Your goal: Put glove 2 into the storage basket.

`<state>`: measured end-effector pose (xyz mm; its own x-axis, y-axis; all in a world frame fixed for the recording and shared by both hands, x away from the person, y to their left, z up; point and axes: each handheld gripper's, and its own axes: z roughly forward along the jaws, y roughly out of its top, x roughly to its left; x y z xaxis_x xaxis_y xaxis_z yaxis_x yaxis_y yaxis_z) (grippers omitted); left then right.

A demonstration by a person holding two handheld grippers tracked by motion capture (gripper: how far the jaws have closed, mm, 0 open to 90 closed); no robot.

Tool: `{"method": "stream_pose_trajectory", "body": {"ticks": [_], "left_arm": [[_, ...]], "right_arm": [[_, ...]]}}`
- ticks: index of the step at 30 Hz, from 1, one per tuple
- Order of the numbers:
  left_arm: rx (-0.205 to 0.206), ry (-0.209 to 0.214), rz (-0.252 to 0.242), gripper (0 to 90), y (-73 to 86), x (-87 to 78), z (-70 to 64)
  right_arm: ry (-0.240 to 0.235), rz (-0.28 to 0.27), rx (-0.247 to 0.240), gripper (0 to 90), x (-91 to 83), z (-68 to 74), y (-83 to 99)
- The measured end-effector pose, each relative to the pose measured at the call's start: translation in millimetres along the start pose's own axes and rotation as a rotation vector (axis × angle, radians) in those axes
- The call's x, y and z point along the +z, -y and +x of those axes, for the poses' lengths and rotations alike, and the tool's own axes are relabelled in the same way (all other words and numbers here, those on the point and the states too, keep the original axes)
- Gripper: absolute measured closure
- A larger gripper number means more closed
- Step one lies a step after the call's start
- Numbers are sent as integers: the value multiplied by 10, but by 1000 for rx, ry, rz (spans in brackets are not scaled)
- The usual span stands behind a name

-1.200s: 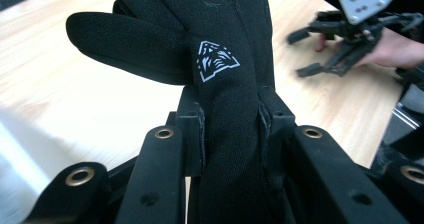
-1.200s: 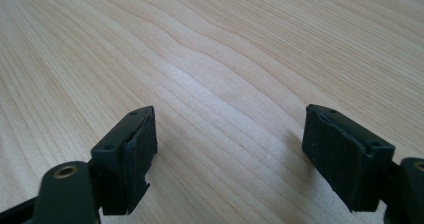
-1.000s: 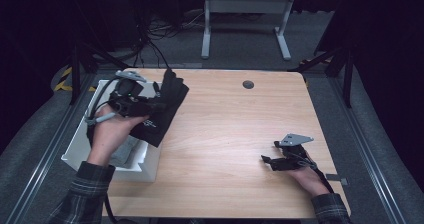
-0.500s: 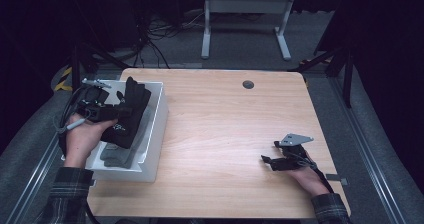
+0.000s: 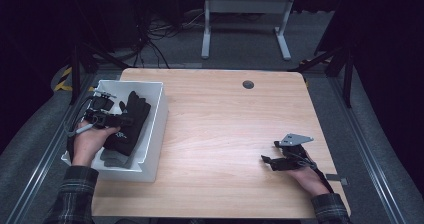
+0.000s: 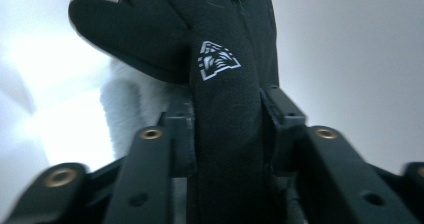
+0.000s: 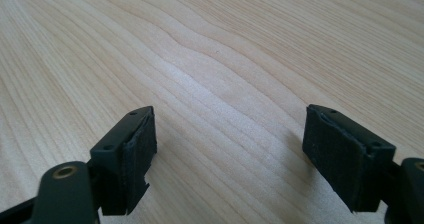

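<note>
One grey glove (image 5: 112, 157) lies in white bin (image 5: 155, 114), frame left; left gripper (image 5: 122, 120) pinches black glove (image 5: 131, 124) above it. Right gripper (image 5: 267, 160) spread wide, empty.

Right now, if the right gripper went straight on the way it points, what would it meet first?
Probably just the bare table: the right gripper is open and angled down at the wood, with nothing lying ahead of it. Depth is hard to judge.

Dim dark surroundings, evenly lit tabletop, blurred overexposed left close-up
</note>
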<state>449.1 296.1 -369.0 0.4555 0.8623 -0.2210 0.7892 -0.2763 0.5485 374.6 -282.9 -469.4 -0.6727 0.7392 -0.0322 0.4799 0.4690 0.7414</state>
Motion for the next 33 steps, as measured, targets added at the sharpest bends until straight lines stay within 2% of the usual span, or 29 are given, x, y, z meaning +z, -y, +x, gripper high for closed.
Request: {"method": "stream_pose_trajectory", "body": {"ticks": [3,4,6,10,16,19,26,33], "left_arm": [[-18,-41,-2,426,12,29,37],[-22,-67,-12,382,13,26,40],[-31,-91,-37,269,14,1,41],[-23,-109,-85,216,-6,-125,-5],[15,-71,-137,189,-77,-247,-154],[38,-51,-160,183,-131,-280,-285],[118,11,-220,177,-262,-325,-666],[185,82,-241,175,-360,-276,-1058]], "right_arm": [[0,0,0,222,0,0,0],[-1,1,0,222,-1,0,0],[0,0,0,222,0,1,0],[-1,0,0,222,0,0,0],[-1,0,-1,221,0,0,0],[-1,0,-1,221,0,0,0],[-1,0,-1,220,0,0,0],[-1,1,-2,220,0,0,0]]}}
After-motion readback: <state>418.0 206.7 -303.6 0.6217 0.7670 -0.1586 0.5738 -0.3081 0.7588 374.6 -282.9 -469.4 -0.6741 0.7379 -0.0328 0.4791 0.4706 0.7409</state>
